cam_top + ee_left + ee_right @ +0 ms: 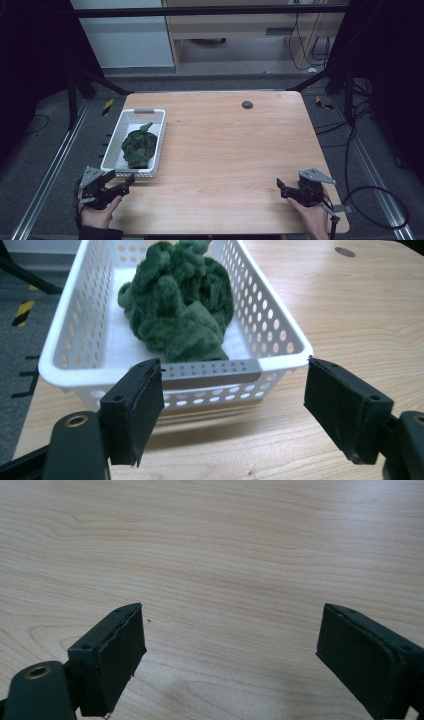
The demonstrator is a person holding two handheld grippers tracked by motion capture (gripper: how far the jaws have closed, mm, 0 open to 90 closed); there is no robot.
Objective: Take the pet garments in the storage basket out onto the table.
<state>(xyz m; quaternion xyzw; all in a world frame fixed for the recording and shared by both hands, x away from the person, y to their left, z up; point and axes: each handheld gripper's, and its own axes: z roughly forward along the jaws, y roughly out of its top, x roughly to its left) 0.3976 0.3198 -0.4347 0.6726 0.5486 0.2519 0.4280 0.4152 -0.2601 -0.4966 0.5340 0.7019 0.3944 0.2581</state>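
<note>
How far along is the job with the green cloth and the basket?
The green cloth already lies crumpled inside the white basket. Nothing is in hand: the left gripper sits open just short of the basket's near end, the right gripper open over bare table. Whatever involves the cloth looks not yet begun.

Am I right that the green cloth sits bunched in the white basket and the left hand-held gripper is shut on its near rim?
Not quite: the left hand-held gripper is open, short of the white basket, as the left gripper view shows. The green cloth is bunched inside.
</note>
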